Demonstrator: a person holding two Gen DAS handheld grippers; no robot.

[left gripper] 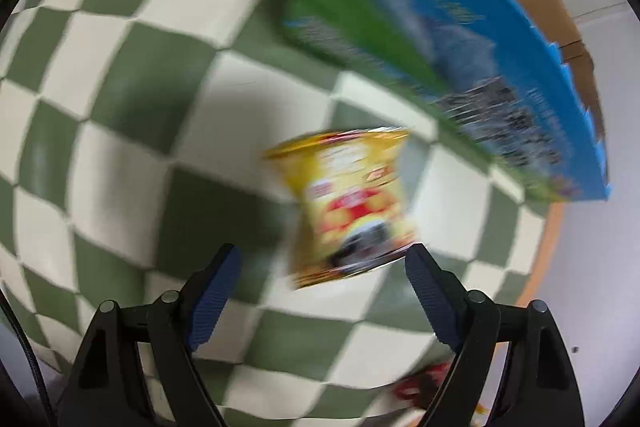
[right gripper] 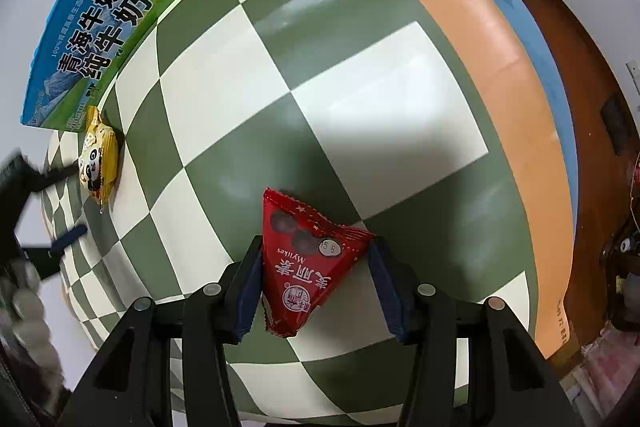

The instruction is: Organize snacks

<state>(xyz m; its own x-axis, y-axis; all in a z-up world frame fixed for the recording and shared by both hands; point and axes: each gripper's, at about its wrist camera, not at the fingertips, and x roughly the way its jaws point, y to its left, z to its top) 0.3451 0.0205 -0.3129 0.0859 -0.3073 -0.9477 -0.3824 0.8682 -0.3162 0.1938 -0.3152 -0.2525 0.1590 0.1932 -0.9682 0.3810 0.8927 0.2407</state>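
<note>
The red triangular packet (right gripper: 308,263) lies on the checked cloth (right gripper: 360,87) between my right gripper's (right gripper: 314,283) pads, which pinch its two slanted edges; being slick and puffy, it could squirt out when I lift. My left gripper (left gripper: 324,291) hangs wide and empty just over the yellow snack bag (left gripper: 352,207), beside the blue-green milk box (right gripper: 100,19). Closing off-centre there could crush the bag or shove it under the box.
</note>
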